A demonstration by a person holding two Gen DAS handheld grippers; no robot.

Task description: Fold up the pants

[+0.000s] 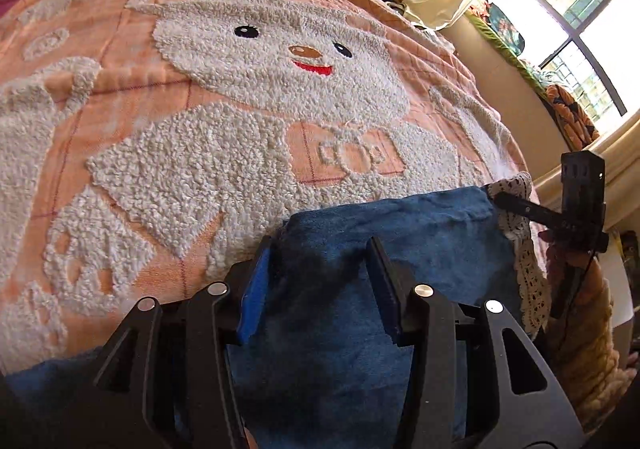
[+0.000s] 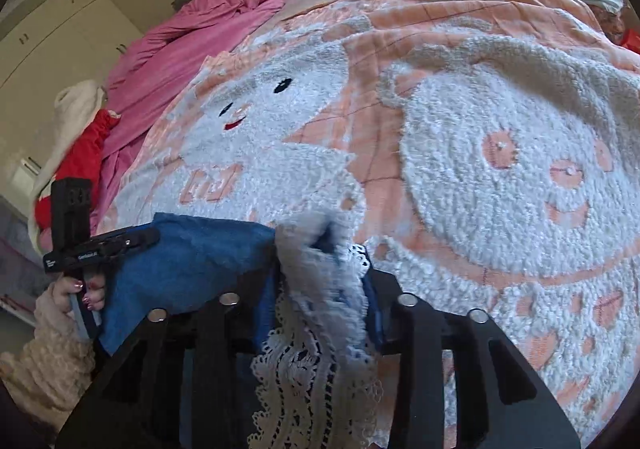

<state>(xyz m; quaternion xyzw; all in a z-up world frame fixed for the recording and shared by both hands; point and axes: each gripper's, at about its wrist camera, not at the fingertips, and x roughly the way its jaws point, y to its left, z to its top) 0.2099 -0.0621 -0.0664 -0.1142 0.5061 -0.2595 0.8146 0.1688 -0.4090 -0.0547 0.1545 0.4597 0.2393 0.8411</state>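
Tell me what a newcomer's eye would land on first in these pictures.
First, the fluffy white bear with a red smile, filling the middle of the orange blanket over the bed. Next, the blue pants with white lace trim at the near edge, bunched between the fingers of the left gripper and the right gripper.

My left gripper was matte black plastic, its linkage arms pinned with round silver rivets and cut with triangular slots. Blue pads faced the inner sides of its fingers. My right gripper matched it: black arms, silver rivets, a blue pad. Seen from the right wrist, the left unit carried small white lettering on its black side, too small to read. The left hand wore glossy pink nail polish and a fuzzy cream knit sleeve.
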